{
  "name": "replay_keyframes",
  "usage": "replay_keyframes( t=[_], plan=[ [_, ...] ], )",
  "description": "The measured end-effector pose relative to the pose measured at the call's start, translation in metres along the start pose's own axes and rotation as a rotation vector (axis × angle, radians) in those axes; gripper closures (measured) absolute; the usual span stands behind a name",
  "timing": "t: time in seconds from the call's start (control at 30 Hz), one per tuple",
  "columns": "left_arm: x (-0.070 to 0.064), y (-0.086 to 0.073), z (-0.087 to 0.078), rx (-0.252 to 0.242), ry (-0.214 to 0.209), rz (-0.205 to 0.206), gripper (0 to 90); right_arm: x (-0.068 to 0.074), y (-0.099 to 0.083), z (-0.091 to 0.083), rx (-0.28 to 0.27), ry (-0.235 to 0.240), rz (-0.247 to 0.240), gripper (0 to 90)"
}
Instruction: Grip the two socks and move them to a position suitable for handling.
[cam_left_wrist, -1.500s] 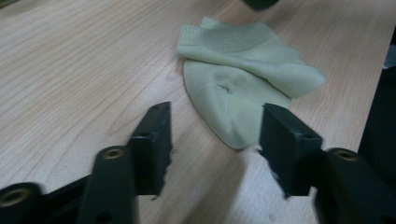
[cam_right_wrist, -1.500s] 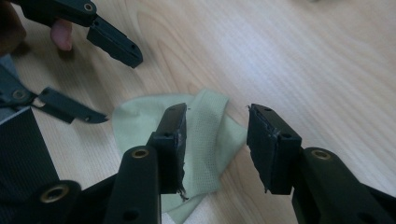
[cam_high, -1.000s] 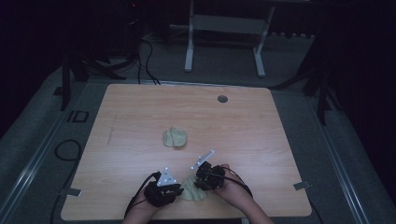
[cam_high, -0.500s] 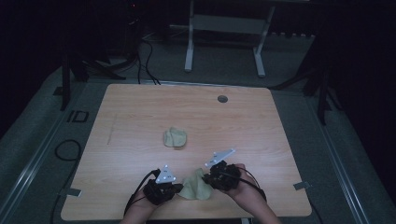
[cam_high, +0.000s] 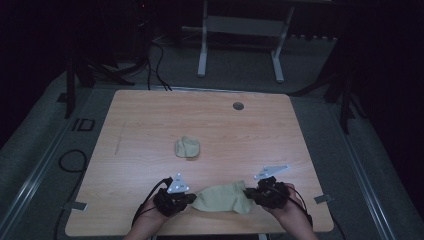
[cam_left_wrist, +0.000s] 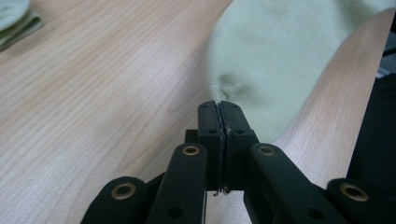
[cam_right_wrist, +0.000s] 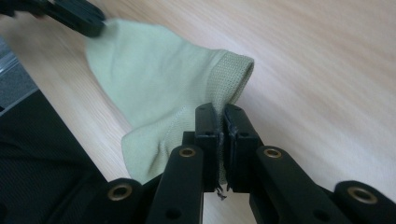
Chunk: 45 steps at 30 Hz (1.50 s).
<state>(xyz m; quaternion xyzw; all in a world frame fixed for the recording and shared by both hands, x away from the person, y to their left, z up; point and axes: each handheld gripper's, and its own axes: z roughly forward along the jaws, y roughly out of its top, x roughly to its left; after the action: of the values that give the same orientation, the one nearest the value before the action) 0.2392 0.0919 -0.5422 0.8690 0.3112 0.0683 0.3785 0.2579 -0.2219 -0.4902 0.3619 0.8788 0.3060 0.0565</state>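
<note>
Pale green fabric sock (cam_high: 220, 198) now stretched flat on wooden bench (cam_high: 150, 120), near front edge; half second ago bunched. Left hand-held gripper (cam_high: 189, 198) clamped on toe end, right hand-held gripper (cam_high: 250, 192) clamped on cuff. Hands moved apart. Likely ready for folding, like folded green sock (cam_high: 187, 147) mid-bench.

The left tool (cam_high: 189, 198) and the right tool (cam_high: 251, 192) are held low near the worktop's front edge, well apart, tips turned toward each other, both jaws pressed together.
</note>
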Motion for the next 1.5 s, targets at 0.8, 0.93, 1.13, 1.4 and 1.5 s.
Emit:
replay_keyframes(
  t=[0.8, 0.93, 1.13, 1.4, 1.5],
  plan=[
    [-0.001, -0.009, 0.01, -0.019, -0.05, -0.049, 58.5, -0.026, -0.043, 0.018, 0.081, -0.052, 0.054, 63.5],
    [0.004, -0.014, -0.001, -0.054, -0.044, -0.055, 46.1, -0.023, -0.038, 0.015, 0.087, -0.044, 0.026, 60.0],
    [0.014, -0.031, -0.014, -0.08, -0.044, -0.085, 44.3, -0.021, -0.021, 0.014, 0.086, -0.044, -0.015, 58.2],
    [0.025, -0.047, -0.024, -0.087, -0.012, -0.116, 44.4, -0.024, 0.017, 0.03, 0.14, -0.06, -0.066, 58.0],
    [0.028, -0.05, -0.025, -0.109, -0.017, -0.13, 44.4, -0.025, 0.028, 0.034, 0.147, -0.06, -0.076, 57.6]
  ],
)
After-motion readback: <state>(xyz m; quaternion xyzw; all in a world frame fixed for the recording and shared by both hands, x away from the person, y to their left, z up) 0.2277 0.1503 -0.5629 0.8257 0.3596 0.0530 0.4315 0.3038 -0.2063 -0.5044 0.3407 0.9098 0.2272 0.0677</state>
